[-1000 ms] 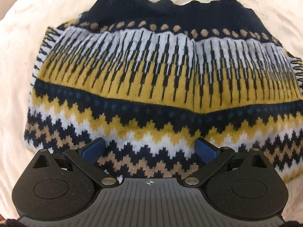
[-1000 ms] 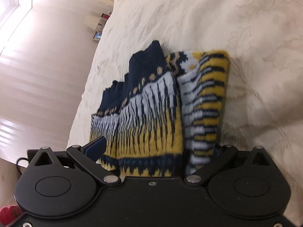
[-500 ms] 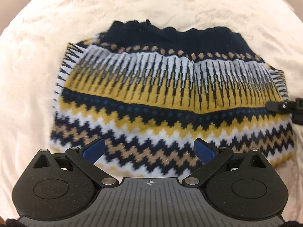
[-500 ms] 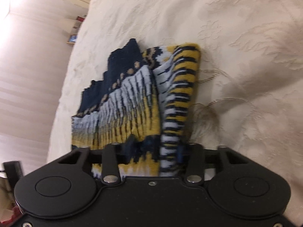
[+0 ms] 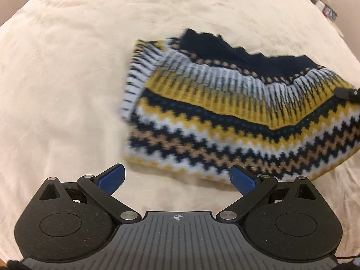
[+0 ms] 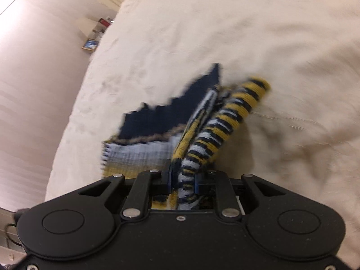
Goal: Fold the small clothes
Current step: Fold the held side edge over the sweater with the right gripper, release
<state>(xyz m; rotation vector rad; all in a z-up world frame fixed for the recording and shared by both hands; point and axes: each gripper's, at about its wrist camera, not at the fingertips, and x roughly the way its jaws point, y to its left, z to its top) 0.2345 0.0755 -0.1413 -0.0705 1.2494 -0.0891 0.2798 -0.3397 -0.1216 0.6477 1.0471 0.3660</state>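
The small knit sweater (image 5: 236, 112) lies on a cream bedspread (image 5: 67, 78). It has navy, white, yellow and tan zigzag stripes. In the left wrist view it sits from the middle out to 3 o'clock, w/ the navy part at the top, near 1 o'clock. It looks folded over, w/ a yellow and white flap on top of the zigzag part.

The left gripper (image 5: 177, 178) is at 6 o'clock, low in the view. Its two blue fingers (image 5: 111, 177) are spread wide apart and hold nothing. The left one is over bare bedspread. The right one is just at the near edge of the sweater; can't tell if it touches.

The right gripper (image 6: 183, 180) is pinched tight on the sweater (image 6: 216, 130). A thick striped roll of knit runs up from between its fingers toward 1 o'clock. That end looks lifted a bit off the bedspread (image 6: 247, 33), but the pic is blurry, so maybe not. The rest of the sweater spreads flat toward 10 o'clock, navy part farthest away.

In the left wrist view a small black bit of the right gripper shows at 3 o'clock, on the sweater's edge.

At 10 o'clock in the right wrist view there is pale floor (image 6: 33, 90), w/ a small picture frame (image 6: 90, 44) by the bed.
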